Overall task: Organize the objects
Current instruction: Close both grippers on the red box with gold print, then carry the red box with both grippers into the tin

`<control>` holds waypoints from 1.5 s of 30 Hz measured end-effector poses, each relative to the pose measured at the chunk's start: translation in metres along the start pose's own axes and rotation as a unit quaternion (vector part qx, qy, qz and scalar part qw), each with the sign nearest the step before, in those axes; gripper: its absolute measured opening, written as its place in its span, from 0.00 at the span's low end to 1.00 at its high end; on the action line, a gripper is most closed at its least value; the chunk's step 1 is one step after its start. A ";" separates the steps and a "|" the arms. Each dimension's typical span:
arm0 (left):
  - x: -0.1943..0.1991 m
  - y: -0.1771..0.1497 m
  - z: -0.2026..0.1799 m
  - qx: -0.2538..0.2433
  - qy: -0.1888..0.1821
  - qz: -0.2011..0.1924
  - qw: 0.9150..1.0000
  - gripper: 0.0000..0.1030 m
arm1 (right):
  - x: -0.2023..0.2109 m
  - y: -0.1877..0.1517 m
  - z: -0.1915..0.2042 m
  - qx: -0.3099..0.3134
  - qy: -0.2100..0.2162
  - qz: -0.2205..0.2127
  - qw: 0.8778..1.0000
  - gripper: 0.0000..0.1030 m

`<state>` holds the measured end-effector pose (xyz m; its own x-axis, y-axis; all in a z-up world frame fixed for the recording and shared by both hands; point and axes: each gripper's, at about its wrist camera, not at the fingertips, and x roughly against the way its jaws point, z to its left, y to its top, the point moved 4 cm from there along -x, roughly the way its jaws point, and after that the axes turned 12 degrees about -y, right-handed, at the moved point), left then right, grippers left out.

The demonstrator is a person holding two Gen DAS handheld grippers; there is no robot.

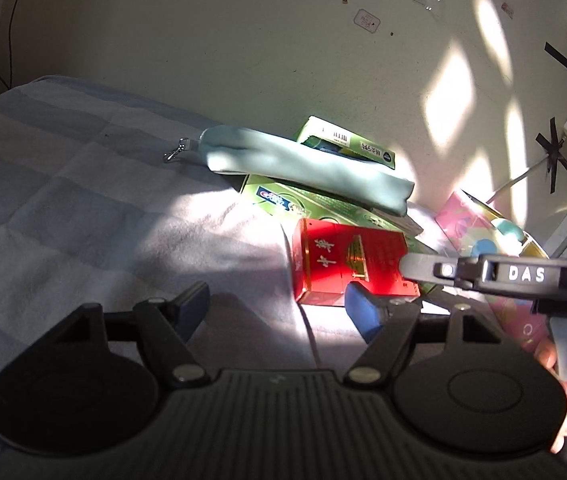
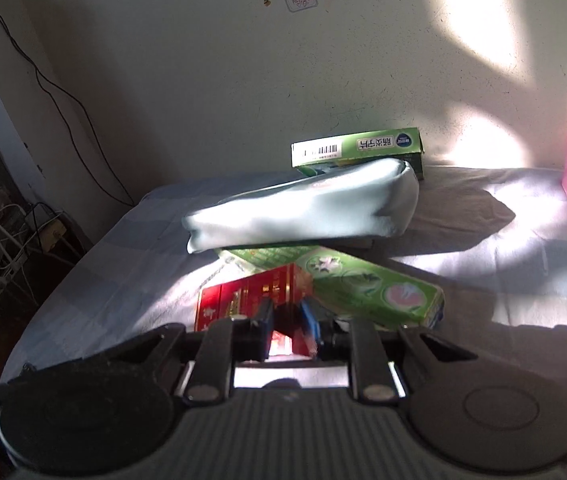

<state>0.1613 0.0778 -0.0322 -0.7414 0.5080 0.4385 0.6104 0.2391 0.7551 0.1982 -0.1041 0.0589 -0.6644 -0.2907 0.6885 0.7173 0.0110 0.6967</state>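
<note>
The red box (image 2: 251, 300) lies on the striped cloth (image 1: 83, 184) at the near edge of the pile, and one corner of it is clamped between the closed-in fingers of the right gripper (image 2: 287, 320). The left gripper (image 1: 279, 308) is held just beside it with its fingers wide apart and nothing between them.

Only a corner appears to be caught, so the glossy, hard-edged box could be twisted out of the pads if it is lifted quickly. The long green carton (image 2: 363, 288) is touching the red box and runs under the pale pouch (image 2: 303, 212) — a drag instead of a clean lift could shift both, and the smaller green box (image 2: 359, 148) leaning at the wall could be tipped.

The pouch looks soft, smooth and sagging, with a metal clip (image 1: 175, 152) at one end; the cartons are stiff printed card — the pink box (image 1: 479, 232) likewise.
</note>
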 end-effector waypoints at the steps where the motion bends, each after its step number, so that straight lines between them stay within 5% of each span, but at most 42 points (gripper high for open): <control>1: 0.000 0.001 0.000 0.006 -0.008 0.000 1.000 0.74 | 0.005 -0.010 0.001 0.012 -0.005 -0.002 1.000 0.17; 4: -0.003 0.010 -0.004 0.006 -0.014 -0.006 1.000 0.74 | 0.016 -0.021 0.002 0.031 -0.014 -0.017 0.999 0.22; 6: -0.007 0.016 -0.009 -0.002 -0.010 -0.005 1.000 0.74 | 0.018 -0.022 0.004 0.044 -0.012 -0.023 0.999 0.36; 12: -0.035 0.025 -0.020 -0.029 -0.015 0.028 0.999 0.72 | 0.007 -0.031 0.019 0.093 -0.018 -0.016 0.995 0.56; 17: -0.053 0.014 -0.025 -0.033 -0.025 0.060 0.997 0.47 | -0.009 -0.032 0.022 0.100 -0.038 -0.025 0.994 0.54; 22: -0.034 -0.010 -0.056 -0.032 -0.039 0.078 0.996 0.47 | 0.024 -0.051 0.012 0.131 -0.050 -0.036 0.989 0.47; 28: -0.040 -0.041 -0.124 -0.058 -0.098 0.111 0.987 0.47 | 0.092 -0.088 -0.036 0.128 -0.103 -0.078 0.983 0.47; 34: -0.066 -0.018 -0.232 -0.141 -0.161 0.091 0.973 0.47 | 0.162 -0.064 -0.103 0.096 -0.175 -0.164 0.966 0.47; 42: -0.145 -0.022 -0.315 -0.175 -0.162 0.138 0.961 0.48 | 0.167 -0.033 -0.209 0.034 -0.187 -0.129 0.973 0.47; 45: -0.169 -0.023 -0.342 -0.188 -0.174 0.149 0.955 0.48 | 0.168 -0.032 -0.237 0.037 -0.222 -0.135 0.965 0.47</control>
<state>0.1770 -0.2965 0.0436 -0.3730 0.7665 0.5228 0.5884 -0.2402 0.7721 0.1137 -0.3796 0.1046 -0.8612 0.1450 0.4871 0.4995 0.0644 0.8639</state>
